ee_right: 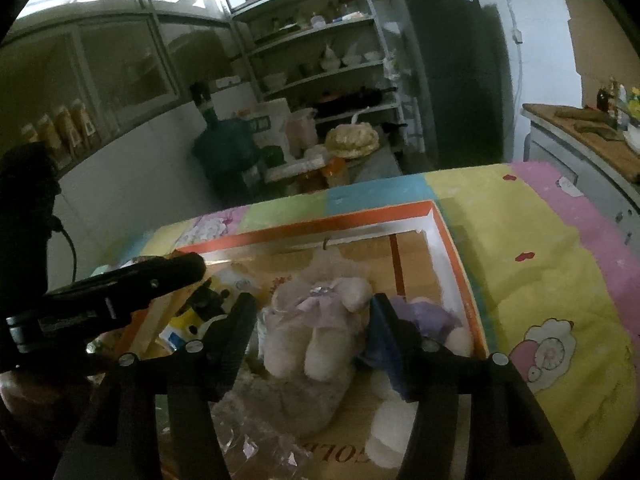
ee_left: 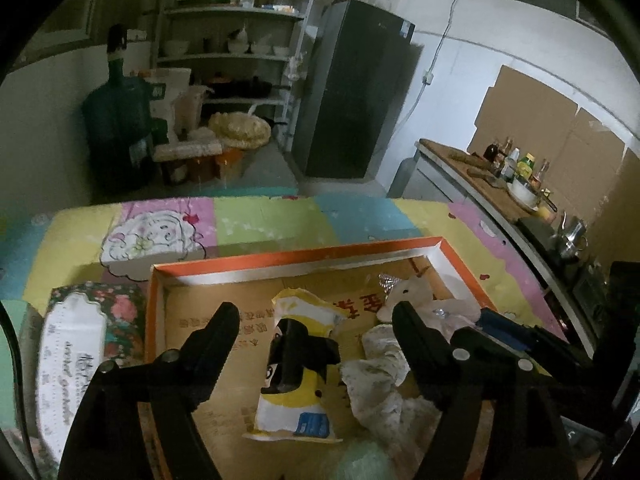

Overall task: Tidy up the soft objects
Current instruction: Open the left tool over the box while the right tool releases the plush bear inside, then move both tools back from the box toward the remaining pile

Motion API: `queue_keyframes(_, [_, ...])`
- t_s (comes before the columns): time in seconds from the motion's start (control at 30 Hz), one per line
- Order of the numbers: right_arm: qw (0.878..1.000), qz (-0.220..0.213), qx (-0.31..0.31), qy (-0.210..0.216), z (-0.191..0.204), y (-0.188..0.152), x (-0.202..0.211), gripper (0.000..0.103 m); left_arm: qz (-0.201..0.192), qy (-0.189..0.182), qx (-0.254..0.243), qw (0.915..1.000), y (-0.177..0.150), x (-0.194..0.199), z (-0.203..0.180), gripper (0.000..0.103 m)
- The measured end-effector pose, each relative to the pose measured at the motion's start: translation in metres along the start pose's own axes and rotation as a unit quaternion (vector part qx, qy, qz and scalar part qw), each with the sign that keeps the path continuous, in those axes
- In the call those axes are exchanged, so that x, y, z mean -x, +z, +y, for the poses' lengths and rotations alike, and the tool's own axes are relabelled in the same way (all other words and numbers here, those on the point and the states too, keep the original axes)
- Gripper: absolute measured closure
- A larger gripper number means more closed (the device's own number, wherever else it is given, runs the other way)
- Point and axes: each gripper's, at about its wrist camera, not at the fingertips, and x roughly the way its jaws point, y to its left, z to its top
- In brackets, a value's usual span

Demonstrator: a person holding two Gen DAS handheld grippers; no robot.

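An orange-rimmed cardboard box [ee_left: 304,251] lies on a patchwork cloth. In the left wrist view my left gripper [ee_left: 316,316] is open above a yellow, white and black soft pouch [ee_left: 298,364] lying in the box. A white lacy cloth [ee_left: 380,376] lies to its right, and a pale plush unicorn [ee_left: 412,292] behind that. In the right wrist view my right gripper [ee_right: 314,312] is open with its fingers on either side of the plush unicorn [ee_right: 320,320], not closed on it. A purple soft toy [ee_right: 428,314] and white pom-poms [ee_right: 390,428] lie to the right in the box [ee_right: 448,240].
A floral tissue box [ee_left: 84,336] stands left of the orange box. A clear plastic bag [ee_right: 260,436] lies at the box's near end. Beyond the table are shelves [ee_left: 236,40], a water jug [ee_left: 116,128], a dark fridge [ee_left: 352,92] and a counter [ee_left: 480,176].
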Motion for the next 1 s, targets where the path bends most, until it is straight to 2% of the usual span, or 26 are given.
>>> queue_keyframes(0.57, [0.999, -0.037, 0.01, -0.008, 0.022, -0.009, 0.037, 0.042, -0.059, 0.027, -0.027, 0.9975, -0.007, 0.057, 0.0, 0.023])
queue_keyframes(1.0, [0.997, -0.063, 0.033, -0.001, 0.067, -0.019, 0.068, 0.042, -0.086, 0.047, -0.035, 0.9946, -0.022, 0.1, 0.013, 0.023])
